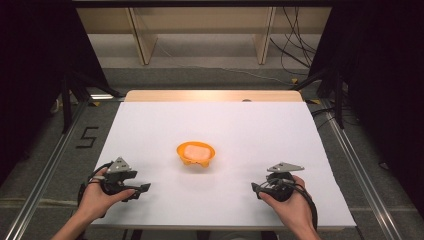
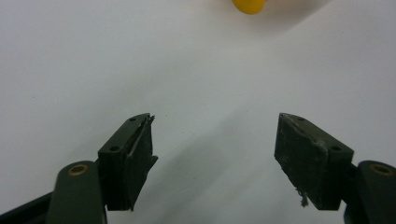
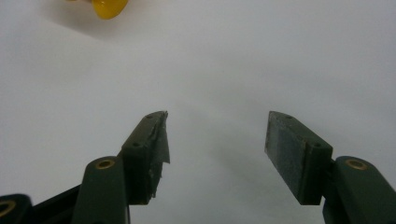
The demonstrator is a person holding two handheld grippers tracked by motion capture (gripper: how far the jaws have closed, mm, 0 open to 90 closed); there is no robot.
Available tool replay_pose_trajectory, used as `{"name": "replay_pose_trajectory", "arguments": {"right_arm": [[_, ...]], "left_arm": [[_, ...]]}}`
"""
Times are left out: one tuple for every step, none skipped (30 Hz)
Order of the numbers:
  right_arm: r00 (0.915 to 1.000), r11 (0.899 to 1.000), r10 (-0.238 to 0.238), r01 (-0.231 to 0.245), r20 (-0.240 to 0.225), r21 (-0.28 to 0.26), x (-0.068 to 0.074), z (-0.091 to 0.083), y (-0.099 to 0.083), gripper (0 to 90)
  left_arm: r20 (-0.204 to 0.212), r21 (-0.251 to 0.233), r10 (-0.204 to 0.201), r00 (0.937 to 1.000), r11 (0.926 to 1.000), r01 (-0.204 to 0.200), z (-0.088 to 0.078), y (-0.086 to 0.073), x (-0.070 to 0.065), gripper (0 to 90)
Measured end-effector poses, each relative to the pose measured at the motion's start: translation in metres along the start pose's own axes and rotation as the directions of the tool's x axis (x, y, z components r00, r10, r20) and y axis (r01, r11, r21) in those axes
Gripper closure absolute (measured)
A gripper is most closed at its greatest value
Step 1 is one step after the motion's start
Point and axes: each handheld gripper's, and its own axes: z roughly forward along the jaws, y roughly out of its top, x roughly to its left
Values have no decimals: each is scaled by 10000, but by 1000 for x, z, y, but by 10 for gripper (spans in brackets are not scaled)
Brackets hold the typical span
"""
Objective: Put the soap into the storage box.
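Orange bowl w/ pale contents, unclear; mostly cropped in gripper views.

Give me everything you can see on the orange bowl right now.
The orange bowl looks like glossy plastic, small and round, with lobed tabs on its near rim. It sits upright mid-table on the white sheet, holding something pale pinkish that cannot be identified. Nothing else touches it; both tongs sit apart nearer the person, open.

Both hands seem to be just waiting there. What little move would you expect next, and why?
Probably one gripper eases forward toward the orange bowl. It sits midway between the left gripper and right gripper, both open, holding nothing, and apart from it.
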Motion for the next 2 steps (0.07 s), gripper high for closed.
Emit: {"name": "replay_pose_trajectory", "arguments": {"right_arm": [[10000, 10000, -7, 7, 2, -19, 0, 0, 0, 396], [10000, 10000, -10, 10, -14, -5, 0, 0, 0, 395]], "left_arm": [[149, 38, -22, 9999, 10000, 22, 0, 0, -1, 277], [127, -11, -7, 9999, 10000, 7, 1, 0, -2, 277]]}}
